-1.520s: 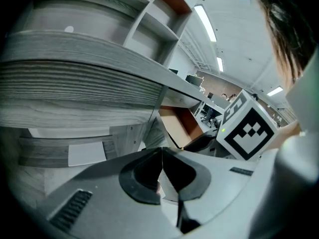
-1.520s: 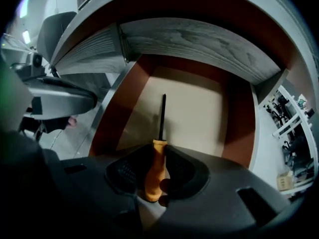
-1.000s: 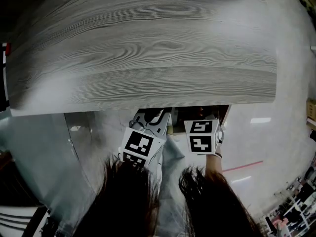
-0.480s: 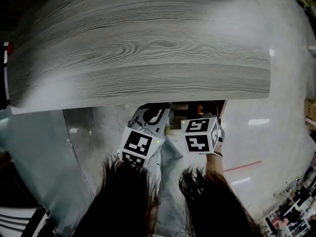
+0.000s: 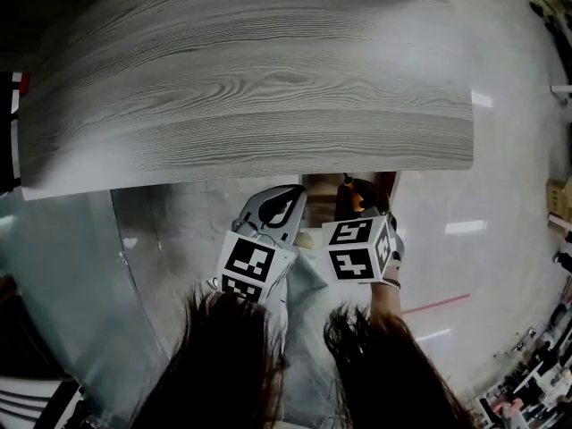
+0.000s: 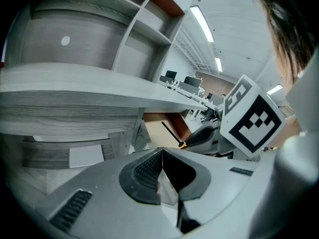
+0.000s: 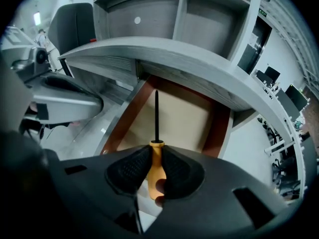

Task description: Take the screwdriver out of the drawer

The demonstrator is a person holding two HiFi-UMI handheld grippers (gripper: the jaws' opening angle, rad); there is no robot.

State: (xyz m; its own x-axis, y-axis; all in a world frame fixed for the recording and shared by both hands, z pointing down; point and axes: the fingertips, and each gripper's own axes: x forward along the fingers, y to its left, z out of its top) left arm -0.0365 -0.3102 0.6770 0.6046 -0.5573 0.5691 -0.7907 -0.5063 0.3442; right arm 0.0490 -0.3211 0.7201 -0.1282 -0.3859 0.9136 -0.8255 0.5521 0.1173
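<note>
My right gripper [image 7: 153,169] is shut on the orange handle of the screwdriver [image 7: 156,156]; its thin black shaft points ahead over the open wooden drawer [image 7: 174,118] under the grey desk top. In the head view the right gripper [image 5: 353,199] sits at the drawer's mouth with the screwdriver [image 5: 350,198] in it. My left gripper [image 6: 160,176] has its jaws together with nothing between them, and hangs left of the drawer [image 5: 326,186] as seen in the head view, left gripper [image 5: 279,206]. From the left gripper view, the screwdriver [image 6: 172,134] shows by the right gripper [image 6: 209,133].
The grey wood-grain desk top [image 5: 250,88] overhangs the drawer. Grey shelves [image 7: 199,9] rise behind it. A dark chair [image 7: 72,26] stands to the left. Pale shiny floor [image 5: 500,239] lies to the right. The person's dark hair [image 5: 241,365] fills the bottom of the head view.
Both grippers have drawn back from under the desk edge, and the right one has brought the screwdriver further out of the drawer. The head view has shifted slightly.
</note>
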